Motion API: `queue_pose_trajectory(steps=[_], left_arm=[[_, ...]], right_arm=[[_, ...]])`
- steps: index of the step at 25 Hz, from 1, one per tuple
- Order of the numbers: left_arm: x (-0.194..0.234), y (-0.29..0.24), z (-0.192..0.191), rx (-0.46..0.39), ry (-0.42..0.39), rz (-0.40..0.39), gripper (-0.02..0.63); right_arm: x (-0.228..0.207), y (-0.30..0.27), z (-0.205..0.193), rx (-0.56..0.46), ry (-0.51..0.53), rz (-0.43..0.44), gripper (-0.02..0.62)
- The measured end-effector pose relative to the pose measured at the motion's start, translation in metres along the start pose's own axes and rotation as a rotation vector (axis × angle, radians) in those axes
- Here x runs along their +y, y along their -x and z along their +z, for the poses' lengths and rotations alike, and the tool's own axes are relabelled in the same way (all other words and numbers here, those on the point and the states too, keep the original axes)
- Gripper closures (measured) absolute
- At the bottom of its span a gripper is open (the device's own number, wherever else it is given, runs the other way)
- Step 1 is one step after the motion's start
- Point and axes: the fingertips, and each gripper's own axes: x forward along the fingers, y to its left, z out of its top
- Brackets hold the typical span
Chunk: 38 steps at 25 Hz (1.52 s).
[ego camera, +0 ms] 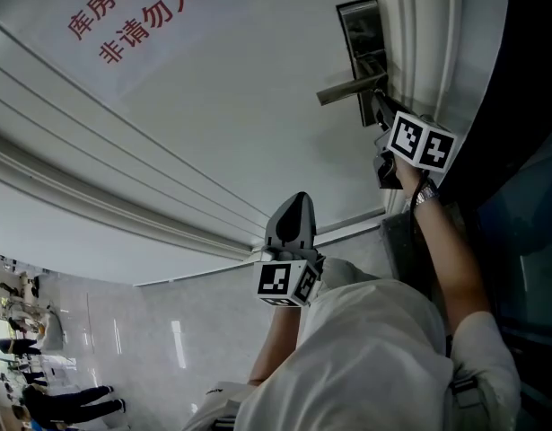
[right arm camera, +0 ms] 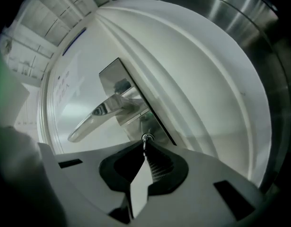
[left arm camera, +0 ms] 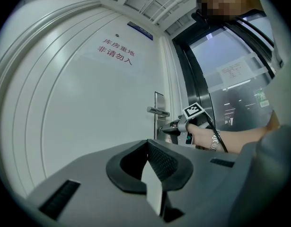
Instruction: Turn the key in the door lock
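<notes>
Red lettering [ego camera: 136, 14], a paper notice [left arm camera: 236, 70] on glass (print illegible), and distant bystanders [ego camera: 65, 400] show.

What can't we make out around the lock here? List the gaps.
- Small silver key: the right gripper view shows only a sliver. The right gripper, jaws shut on it, hides its blade and the keyhole.
- Head view: the gripper's body covers the key.
- Left gripper view: lock area too small.
- Red lettering on white door: the head view's top edge cuts it off.

White short-sleeved shirt [ego camera: 374, 357]; metal wristwatch [ego camera: 425, 193]. Left gripper [ego camera: 297, 203], right gripper [ego camera: 377, 100]: grey, black-and-white marker cubes [ego camera: 422, 142], black cable [left arm camera: 220, 141].
</notes>
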Motion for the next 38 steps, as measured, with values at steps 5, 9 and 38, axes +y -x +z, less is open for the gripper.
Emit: queue_pose_trajectory(steps=[5, 9, 38], left_arm=[[-0.002, 0.0, -0.001, 0.009, -0.009, -0.009, 0.597], [0.002, 0.003, -0.002, 0.012, -0.006, -0.001, 0.597], [0.022, 0.01, -0.007, 0.013, 0.013, 0.052, 0.597]], right_arm=[[-0.002, 0.0, 0.001, -0.044, -0.296, 0.054, 0.583], [-0.004, 0.0, 0.0, -0.065, -0.556, 0.102, 0.583], [0.004, 0.009, -0.01, 0.014, -0.084, 0.09, 0.458]])
